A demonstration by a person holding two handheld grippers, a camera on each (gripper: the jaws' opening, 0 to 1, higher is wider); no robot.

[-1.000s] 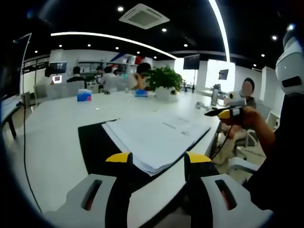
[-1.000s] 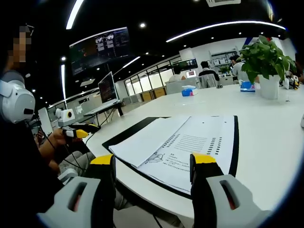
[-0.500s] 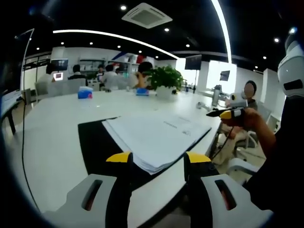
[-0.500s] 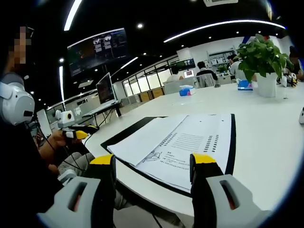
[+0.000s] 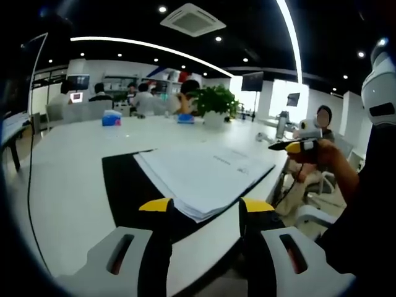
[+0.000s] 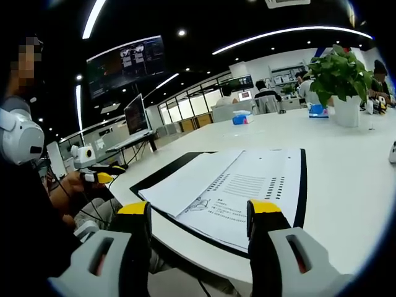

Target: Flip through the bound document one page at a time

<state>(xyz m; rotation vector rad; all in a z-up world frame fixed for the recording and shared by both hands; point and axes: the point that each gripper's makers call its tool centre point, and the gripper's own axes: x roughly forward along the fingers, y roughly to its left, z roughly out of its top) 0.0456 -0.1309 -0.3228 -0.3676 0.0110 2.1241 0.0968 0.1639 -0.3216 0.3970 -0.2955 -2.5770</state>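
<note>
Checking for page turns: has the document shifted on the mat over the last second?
No. The document keeps its place against the black mat border; only the view drifts slightly.

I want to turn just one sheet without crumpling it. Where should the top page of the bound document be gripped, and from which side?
Probably at the near free corner of the top page, coming in from the table's front edge with the right gripper. The bound document lies flat on the black mat, and that corner sits closest between the open jaws.
</note>
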